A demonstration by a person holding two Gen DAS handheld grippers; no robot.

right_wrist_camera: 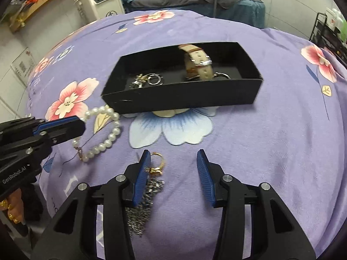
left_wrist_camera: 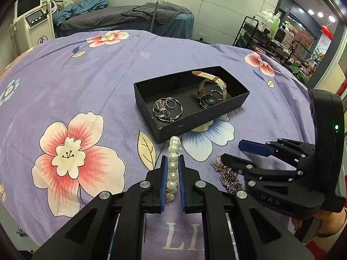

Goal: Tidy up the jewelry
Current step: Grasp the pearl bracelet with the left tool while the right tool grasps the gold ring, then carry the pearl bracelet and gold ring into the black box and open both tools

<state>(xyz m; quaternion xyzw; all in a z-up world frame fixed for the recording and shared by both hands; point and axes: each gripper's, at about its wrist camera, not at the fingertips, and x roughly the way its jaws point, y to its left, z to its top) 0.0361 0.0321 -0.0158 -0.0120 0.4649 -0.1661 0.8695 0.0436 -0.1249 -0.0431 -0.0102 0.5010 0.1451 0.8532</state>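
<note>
Pinching pearl bracelet (left_wrist_camera: 173, 162): left hand-held gripper (left_wrist_camera: 172, 169); right hand-held gripper (right_wrist_camera: 173, 171) spread, gold ring (right_wrist_camera: 156, 164) btwn.

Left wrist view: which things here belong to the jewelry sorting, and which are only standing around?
Job:
pearl bracelet
black box
watch
rings
gold ring
silver chain

Standing around:
white machine
grey bed
bottle trolley
</note>
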